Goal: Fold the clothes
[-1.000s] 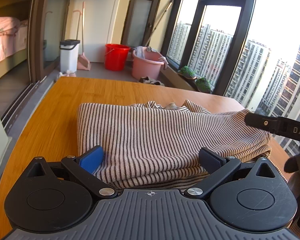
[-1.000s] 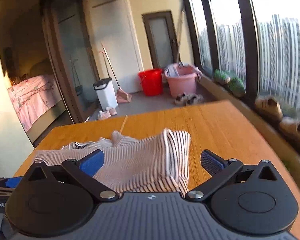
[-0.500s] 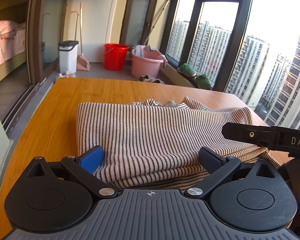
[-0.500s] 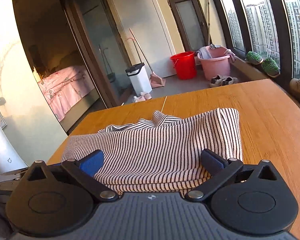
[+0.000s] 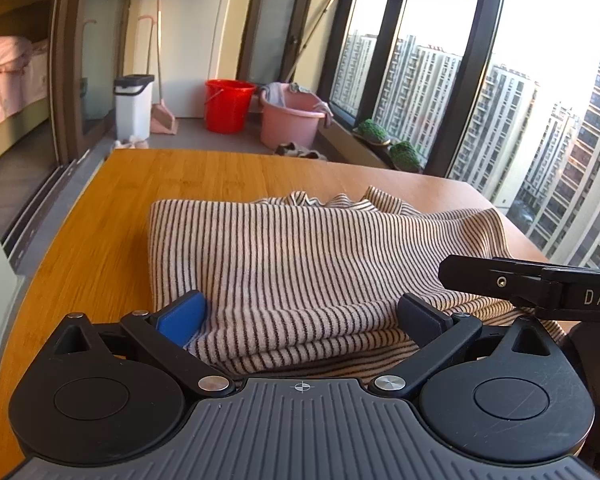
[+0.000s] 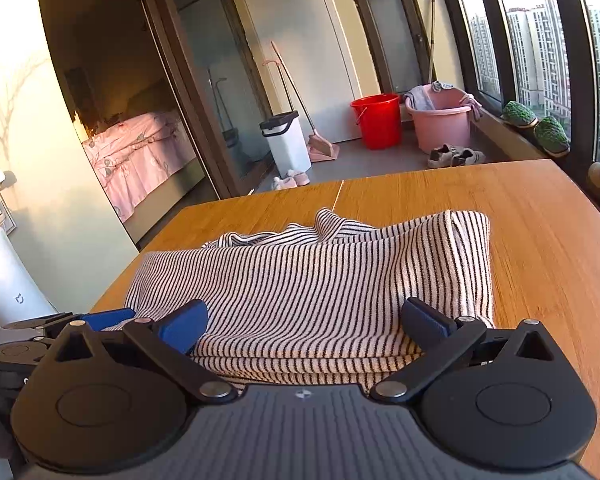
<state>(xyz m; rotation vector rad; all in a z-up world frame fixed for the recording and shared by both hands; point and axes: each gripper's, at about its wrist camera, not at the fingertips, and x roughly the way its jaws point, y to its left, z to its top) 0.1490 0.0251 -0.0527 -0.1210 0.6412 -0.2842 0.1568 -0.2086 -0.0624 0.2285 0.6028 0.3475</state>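
Across the wooden desk [image 5: 100, 240] lies the striped garment [image 5: 300, 264], already doubled into a thick stack, its long axis running side to side in front of me and its layered near edge facing both tools. Collar bunched at the far side. Now the left gripper [image 5: 300, 314]: jaws spread wide, nothing pinched, the stacked hem sitting right between them and just ahead. Right gripper [image 6: 304, 322], same story, jaws wide apart, empty, straddling the near edge toward the garment's other end. From the left view I can see the right tool's finger hanging just over the cloth's corner. Both are about equally close; I can't pick a nearer one. I reckon the next move is a close on that near edge, then carry it away toward the collar.
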